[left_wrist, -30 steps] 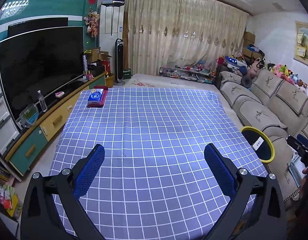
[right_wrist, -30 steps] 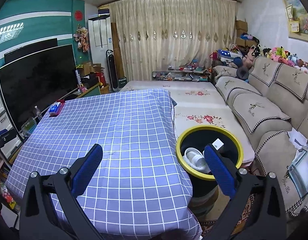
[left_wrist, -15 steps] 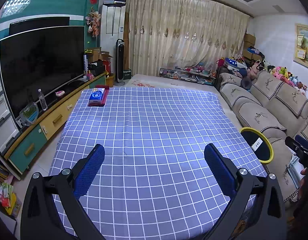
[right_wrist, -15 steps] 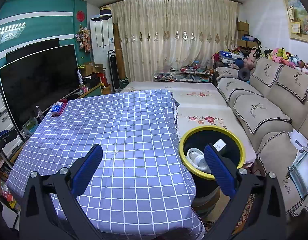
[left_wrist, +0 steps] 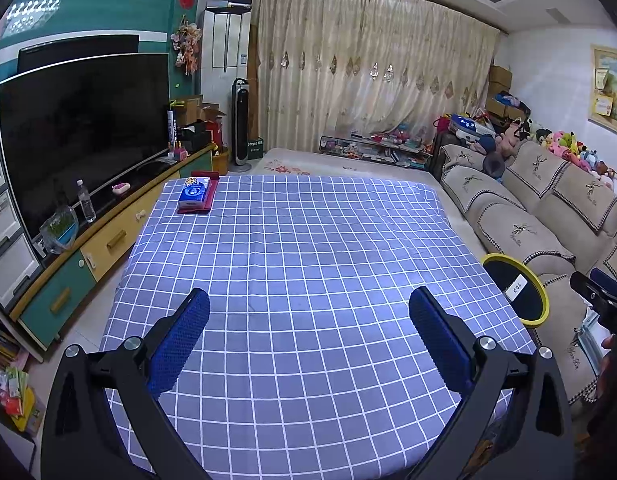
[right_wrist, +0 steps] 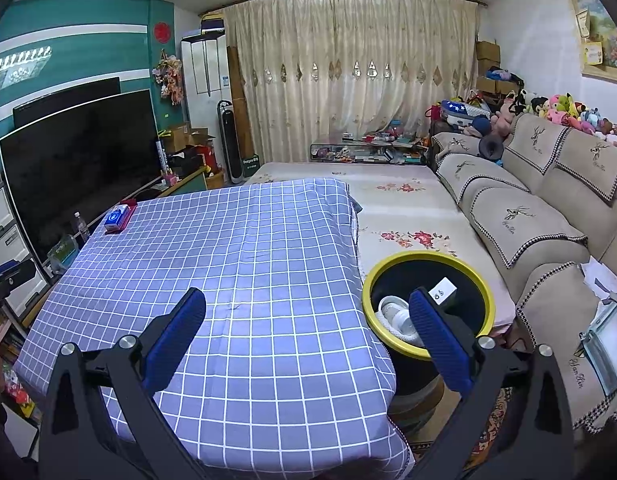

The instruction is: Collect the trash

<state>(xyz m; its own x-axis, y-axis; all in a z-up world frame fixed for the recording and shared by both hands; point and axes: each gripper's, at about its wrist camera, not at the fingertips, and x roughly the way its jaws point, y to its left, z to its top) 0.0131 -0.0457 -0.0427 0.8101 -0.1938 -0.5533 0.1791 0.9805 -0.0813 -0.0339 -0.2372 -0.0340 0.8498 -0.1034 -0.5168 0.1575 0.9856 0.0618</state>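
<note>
A black bin with a yellow rim (right_wrist: 426,258) stands on the floor at the table's right side; white trash (right_wrist: 392,314) and a small white box (right_wrist: 442,291) lie inside it. In the left wrist view the bin (left_wrist: 516,294) shows beyond the table's right edge. My left gripper (left_wrist: 308,332) hangs open above the near part of the blue checked tablecloth (left_wrist: 300,248), holding nothing. My right gripper (right_wrist: 306,336) is open too, over the table's near right corner, its right finger (right_wrist: 438,334) in front of the bin.
A blue tissue pack on a red cloth (left_wrist: 196,194) lies at the table's far left corner. A TV (left_wrist: 80,132) and low cabinet run along the left. A beige sofa (right_wrist: 548,216) lines the right, and a floral mat (right_wrist: 400,216) lies beyond the table.
Both grippers have drawn back and risen slightly, so the table and bin look a little farther away. Both remain open.
</note>
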